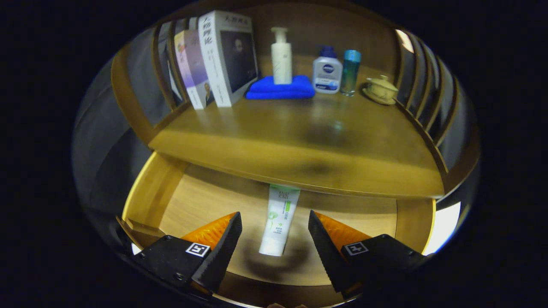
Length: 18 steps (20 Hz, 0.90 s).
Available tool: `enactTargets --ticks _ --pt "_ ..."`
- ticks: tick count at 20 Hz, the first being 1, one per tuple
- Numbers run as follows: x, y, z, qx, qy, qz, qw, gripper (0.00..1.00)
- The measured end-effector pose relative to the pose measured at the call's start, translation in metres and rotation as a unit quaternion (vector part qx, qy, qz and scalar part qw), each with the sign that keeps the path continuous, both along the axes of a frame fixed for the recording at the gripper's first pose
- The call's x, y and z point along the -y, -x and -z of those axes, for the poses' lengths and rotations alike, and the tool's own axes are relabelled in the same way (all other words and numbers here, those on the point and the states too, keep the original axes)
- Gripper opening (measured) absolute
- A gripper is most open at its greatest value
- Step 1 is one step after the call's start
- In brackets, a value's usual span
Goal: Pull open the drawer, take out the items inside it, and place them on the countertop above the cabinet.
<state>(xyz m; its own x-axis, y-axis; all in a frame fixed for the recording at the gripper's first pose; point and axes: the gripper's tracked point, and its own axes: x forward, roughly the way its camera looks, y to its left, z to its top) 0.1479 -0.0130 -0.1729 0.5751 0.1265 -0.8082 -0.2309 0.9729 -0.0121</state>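
Hovering over the open drawer [201,201] with fingers [222,244] spread wide and empty, lining up on the tube [278,222] lying between them, best gripped squarely mid-body before lifting to the counter [299,128].

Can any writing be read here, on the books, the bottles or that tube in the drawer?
Tall white book: big characters on the spine, too blurred to quote.
Squat white bottle with blue cap: round blue logo, too small to read.
White-and-green tube, lying in the open wooden drawer between the open tongs: print too small.
Nothing can be quoted.
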Motion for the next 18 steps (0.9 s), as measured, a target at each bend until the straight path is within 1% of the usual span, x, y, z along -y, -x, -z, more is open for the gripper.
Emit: enactTargets --ticks 2,3,5,8,11,14,16,18 --pt "0.003 -0.009 0.01 -0.009 0.033 -0.01 0.999 0.98" --pt "0.003 -0.01 0.015 -0.019 0.039 -0.011 0.999 0.99" --pt "-0.007 -0.007 0.023 -0.049 0.025 -0.024 0.998 0.99" --pt "0.0 -0.005 0.033 -0.074 0.049 -0.034 0.995 0.98" --pt "0.007 -0.008 0.042 -0.101 0.054 -0.026 0.993 0.98" --pt "0.007 -0.009 0.054 -0.142 0.042 -0.013 0.989 0.98" --pt "0.006 -0.008 0.061 -0.17 0.036 -0.012 0.985 0.97" --pt "0.006 -0.009 0.066 -0.181 0.05 -0.03 0.982 0.96"
